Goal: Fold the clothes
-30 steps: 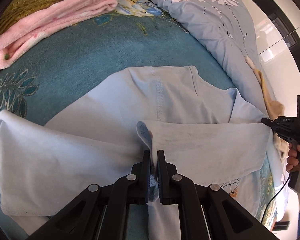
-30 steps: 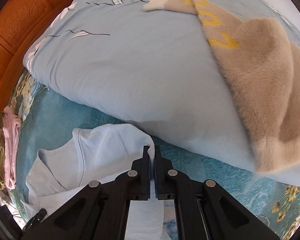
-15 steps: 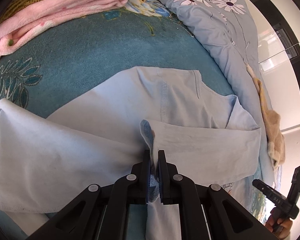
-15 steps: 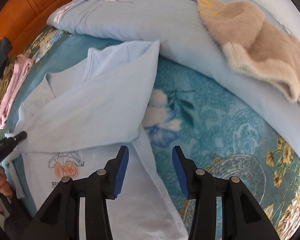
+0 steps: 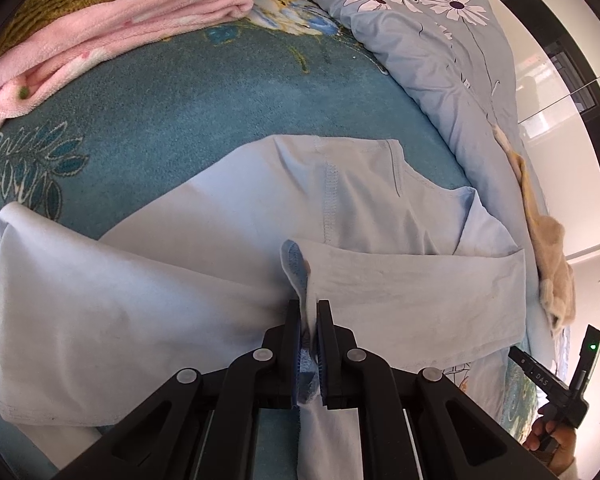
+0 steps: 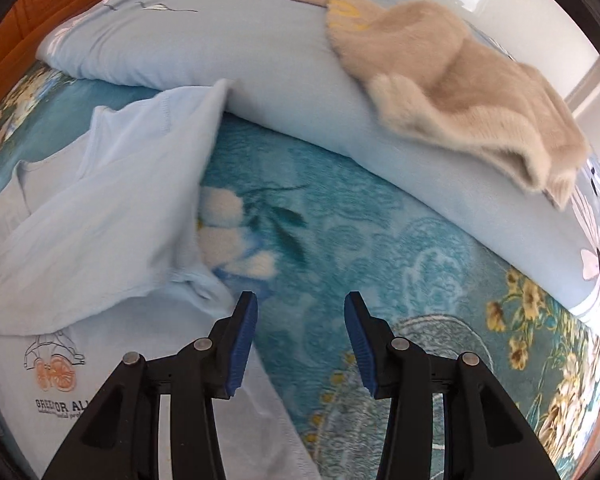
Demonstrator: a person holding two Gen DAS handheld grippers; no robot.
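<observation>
Jaws of the left gripper [image 5: 309, 312] are clenched on a pinched-up fold of the light blue T-shirt [image 5: 228, 248], a tongue of cloth standing up just ahead of them. Jaws of the right gripper [image 6: 300, 312] are released and spread wide with nothing between them, over the patterned teal blanket [image 6: 380, 280] just off the shirt's edge.

The shirt lies flat in the middle of the bed, collar toward the pale blue duvet [image 5: 440, 52] along the bed's far edge. A folded band runs crosswise from the left jaws out to the right, ending near the duvet-side edge. That band is the long axis the next move turns on: the left end is held, the right end lies loose. In the right wrist view the loose flap sits just left of the open jaws, so the right gripper is the nearer one to take it, probably by swinging left.

One second ago the right jaws were pinched on the shirt's corner near the duvet; since then they have let go and backed off. The left grip has not changed.

A beige fleece [image 6: 460, 76] rests on the duvet, pink garments [image 5: 112, 32] at the far corner.
</observation>
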